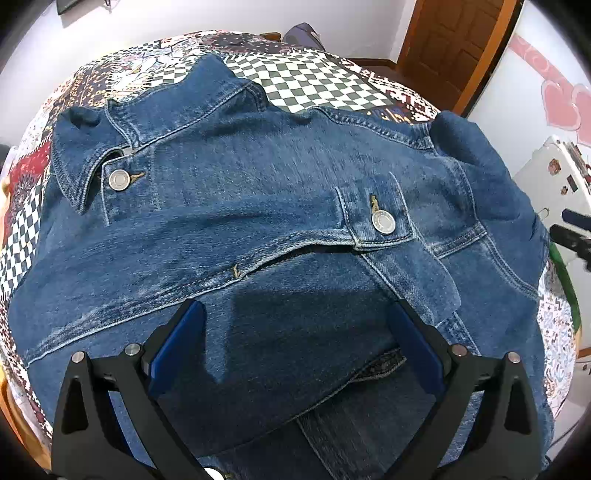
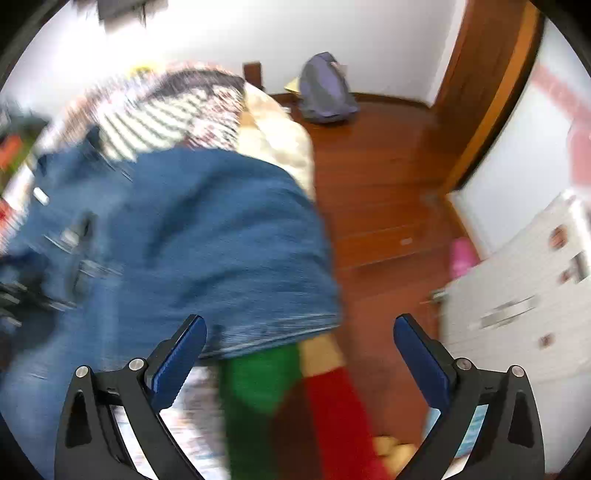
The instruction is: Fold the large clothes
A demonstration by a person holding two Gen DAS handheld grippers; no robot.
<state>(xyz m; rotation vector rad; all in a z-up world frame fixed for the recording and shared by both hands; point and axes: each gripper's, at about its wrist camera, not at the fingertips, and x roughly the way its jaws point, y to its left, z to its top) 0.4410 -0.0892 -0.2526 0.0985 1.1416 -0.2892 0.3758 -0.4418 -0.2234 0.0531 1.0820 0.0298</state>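
My left gripper (image 1: 295, 321) hangs released right over the denim jacket (image 1: 258, 206) on the patterned bedspread (image 1: 314, 85) — collar far-left, long axis across me. My right gripper (image 2: 299, 332) is spread wide, nothing gripped — the jacket's edge (image 2: 207, 236) lies ahead-left, so left is nearer.

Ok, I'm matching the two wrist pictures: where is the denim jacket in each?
Left wrist: denim jacket fills the centre, spread on the patterned bedspread.
Right wrist: the jacket lies left of centre, blurred.
Shared landmark: the purple bag by the far wall.
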